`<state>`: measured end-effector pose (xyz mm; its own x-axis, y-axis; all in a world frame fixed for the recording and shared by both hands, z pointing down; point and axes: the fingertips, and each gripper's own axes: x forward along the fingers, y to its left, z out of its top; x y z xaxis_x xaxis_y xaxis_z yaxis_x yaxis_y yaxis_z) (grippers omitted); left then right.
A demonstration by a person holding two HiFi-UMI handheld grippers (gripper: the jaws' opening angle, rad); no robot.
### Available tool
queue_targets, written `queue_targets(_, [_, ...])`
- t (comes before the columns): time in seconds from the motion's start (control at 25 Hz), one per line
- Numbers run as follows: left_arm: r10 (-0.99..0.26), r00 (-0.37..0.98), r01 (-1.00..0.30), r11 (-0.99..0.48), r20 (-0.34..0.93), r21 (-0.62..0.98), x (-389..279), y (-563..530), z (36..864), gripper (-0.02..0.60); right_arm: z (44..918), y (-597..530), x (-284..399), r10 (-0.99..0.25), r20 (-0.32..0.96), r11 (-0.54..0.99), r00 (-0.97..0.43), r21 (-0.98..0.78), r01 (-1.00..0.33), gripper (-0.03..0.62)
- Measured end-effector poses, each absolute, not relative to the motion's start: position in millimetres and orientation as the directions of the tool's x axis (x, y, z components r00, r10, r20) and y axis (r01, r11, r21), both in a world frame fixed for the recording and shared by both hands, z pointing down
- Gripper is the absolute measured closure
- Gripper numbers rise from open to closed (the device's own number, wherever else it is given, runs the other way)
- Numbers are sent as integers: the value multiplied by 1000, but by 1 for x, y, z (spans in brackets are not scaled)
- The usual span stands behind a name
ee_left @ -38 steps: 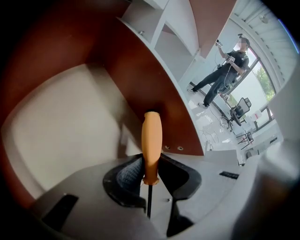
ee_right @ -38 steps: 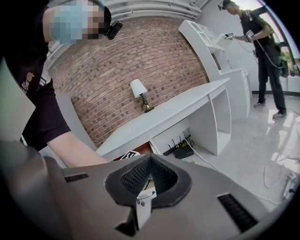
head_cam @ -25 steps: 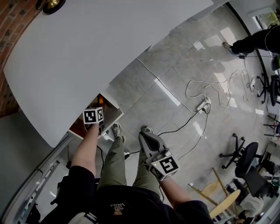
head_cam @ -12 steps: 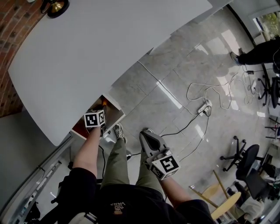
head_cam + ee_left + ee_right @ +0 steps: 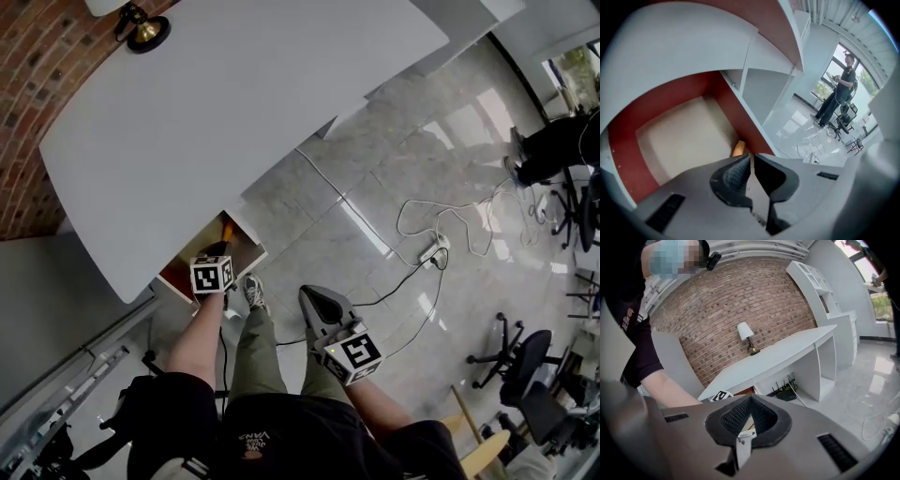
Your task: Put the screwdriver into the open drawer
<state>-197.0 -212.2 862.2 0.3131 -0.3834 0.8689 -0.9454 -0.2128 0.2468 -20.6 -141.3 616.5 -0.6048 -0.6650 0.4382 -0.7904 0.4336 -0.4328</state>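
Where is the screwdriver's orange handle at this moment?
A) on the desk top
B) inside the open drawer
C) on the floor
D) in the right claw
B: the screwdriver shows its orange handle inside the drawer, by its red wall.

desk: white top, lamp at far corner, drawer open beneath | floor: power strip, office chair

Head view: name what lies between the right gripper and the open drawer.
The person's leg and shoe lie between the right gripper and the open drawer; the head view shows it.
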Motion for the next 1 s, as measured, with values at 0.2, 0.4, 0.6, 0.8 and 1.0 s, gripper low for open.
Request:
queue_targets(0.2, [-467, 332, -943, -192, 820, 272, -188, -203, 820, 568, 600, -138, -16, -636, 423, 492, -645, -422, -762, 599])
queue_targets(0.4, [-544, 360, -933, -201, 758, 298, -180, -190, 767, 574, 581, -131, -18, -599, 403, 556, -692, -413, -722, 599])
queue_targets(0.6, [-619, 356, -934, -224, 700, 278, -168, -171, 707, 574, 563, -123, -21, -541, 380, 633, -750, -403, -661, 599])
queue_targets(0.8, [-694, 329, -944, -218, 640, 249, -171, -155, 650, 574, 542, -118, -26, -496, 351, 696, -794, -385, -606, 599])
queue_targets(1.0, [-769, 294, -955, -216, 568, 202, -179, -144, 597, 574, 526, -109, -30, -464, 327, 737, -823, -373, -563, 599])
